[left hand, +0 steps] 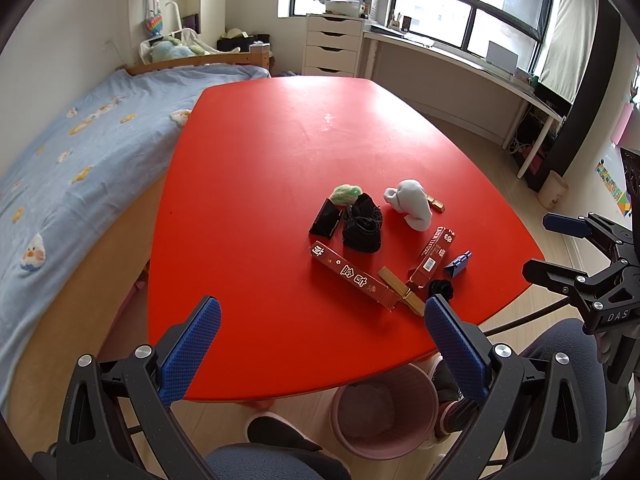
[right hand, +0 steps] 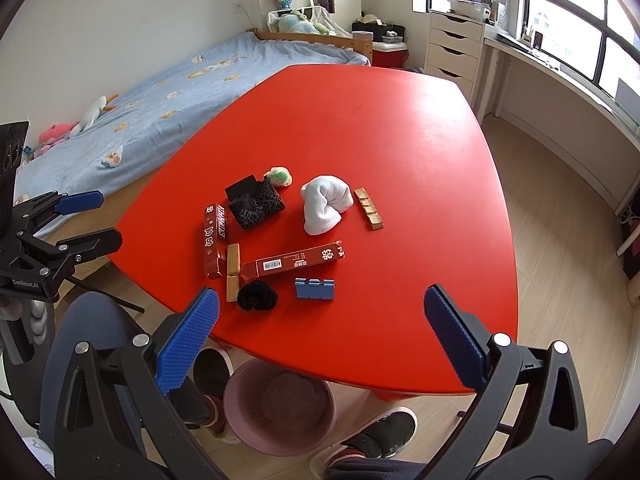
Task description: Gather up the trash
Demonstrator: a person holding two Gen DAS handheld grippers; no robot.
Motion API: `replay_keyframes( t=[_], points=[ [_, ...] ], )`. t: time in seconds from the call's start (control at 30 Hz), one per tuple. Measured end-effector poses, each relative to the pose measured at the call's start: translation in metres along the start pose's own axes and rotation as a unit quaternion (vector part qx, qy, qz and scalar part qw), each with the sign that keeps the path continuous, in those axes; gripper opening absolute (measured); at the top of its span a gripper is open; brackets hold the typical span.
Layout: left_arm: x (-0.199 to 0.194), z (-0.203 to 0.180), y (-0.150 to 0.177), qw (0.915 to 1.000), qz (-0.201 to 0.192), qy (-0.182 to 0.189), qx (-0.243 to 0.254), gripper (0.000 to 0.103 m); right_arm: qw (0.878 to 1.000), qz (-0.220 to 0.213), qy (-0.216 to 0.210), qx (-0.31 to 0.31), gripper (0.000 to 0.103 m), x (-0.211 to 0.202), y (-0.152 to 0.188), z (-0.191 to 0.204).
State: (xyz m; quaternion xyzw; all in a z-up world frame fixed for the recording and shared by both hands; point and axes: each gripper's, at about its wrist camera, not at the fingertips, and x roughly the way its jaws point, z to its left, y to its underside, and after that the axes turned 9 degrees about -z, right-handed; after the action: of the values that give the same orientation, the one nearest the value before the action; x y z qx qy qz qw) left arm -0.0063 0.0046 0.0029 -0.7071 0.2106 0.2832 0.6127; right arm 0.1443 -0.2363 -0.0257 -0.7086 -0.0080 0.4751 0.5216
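On the red table (left hand: 260, 184) (right hand: 400, 152) lie two long red cartons (left hand: 350, 276) (right hand: 298, 262), a white sock (left hand: 412, 202) (right hand: 325, 205), a black patterned pouch (left hand: 362, 224) (right hand: 256, 204), a green fuzzy ball (left hand: 347, 193) (right hand: 280, 176), wooden blocks (left hand: 402, 290) (right hand: 368, 209), a black scrunchie (left hand: 441, 289) (right hand: 257, 296) and a small blue box (left hand: 458, 265) (right hand: 314, 289). A pink bin (left hand: 384, 412) (right hand: 280, 408) stands on the floor under the near edge. My left gripper (left hand: 322, 344) is open and empty above the near edge. My right gripper (right hand: 320, 332) is open and empty too.
A bed with a blue cover (left hand: 80, 152) (right hand: 168, 92) runs along the table's left side. A white drawer unit (left hand: 332, 44) (right hand: 454, 46) and a long desk (left hand: 460, 64) stand under the windows. My knees and shoes (right hand: 360, 436) are beside the bin.
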Motion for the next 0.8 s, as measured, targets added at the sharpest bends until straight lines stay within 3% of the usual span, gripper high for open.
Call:
replay_keyframes(
  t=[0.53,0.8],
  points=[
    [0.006,-0.001,0.001,0.9999,0.008,0.003,-0.009,0.097,1.0,0.005,0.003,0.004,0.1,0.005,0.009,-0.003],
    [0.026,0.001,-0.007,0.9983,0.039,0.0,-0.044,0.097,1.0,0.016,0.005,0.004,0.1,0.018,0.003,-0.005]
  ],
)
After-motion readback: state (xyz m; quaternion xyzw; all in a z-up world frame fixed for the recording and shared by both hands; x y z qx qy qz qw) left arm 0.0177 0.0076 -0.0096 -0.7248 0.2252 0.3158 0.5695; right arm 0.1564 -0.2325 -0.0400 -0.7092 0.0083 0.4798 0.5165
